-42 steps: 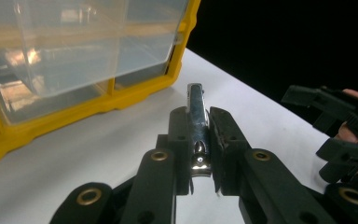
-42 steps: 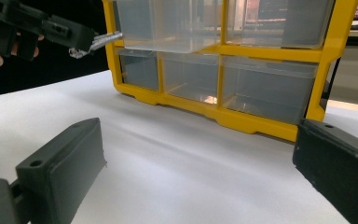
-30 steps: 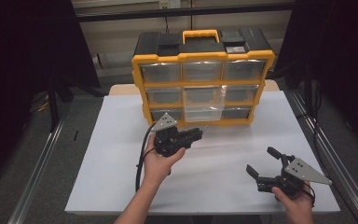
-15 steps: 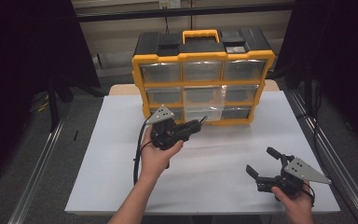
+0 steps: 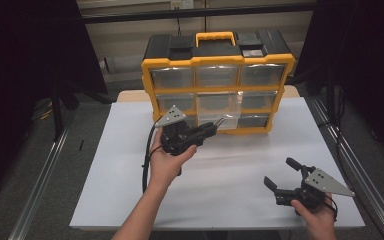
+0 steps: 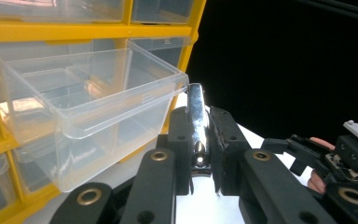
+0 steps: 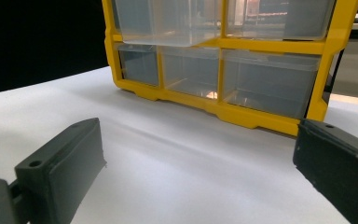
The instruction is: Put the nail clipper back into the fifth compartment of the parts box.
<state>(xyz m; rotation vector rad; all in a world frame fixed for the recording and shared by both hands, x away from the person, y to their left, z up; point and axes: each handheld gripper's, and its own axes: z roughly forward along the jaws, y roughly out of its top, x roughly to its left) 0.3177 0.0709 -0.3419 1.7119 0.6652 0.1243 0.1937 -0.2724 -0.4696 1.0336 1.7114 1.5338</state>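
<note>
- Between the jaws of the left gripper (image 6: 199, 154), pinched upright: a chrome nail clipper (image 6: 196, 126), its tip level with the rim of the pulled-out clear drawer (image 6: 88, 107).
- Same clipper seen from above (image 5: 219, 121), just in front of the open middle drawer (image 5: 217, 112) of the yellow organizer (image 5: 215, 62); whether touching the rim, cannot tell.
- Step in hand, by judgement: carrying the clipper to the open drawer for dropping in.
- Next move calls for lifting the tip over the front wall, centring above a compartment, then spreading the jaws.
- Risk: catching the rim and nudging the drawer.
- Farther out on the white desk (image 5: 130, 150), the right gripper (image 5: 286, 175), jaws spread wide and holding nothing, well apart from the organizer and aimed at its lower drawers (image 7: 265, 84).
</note>
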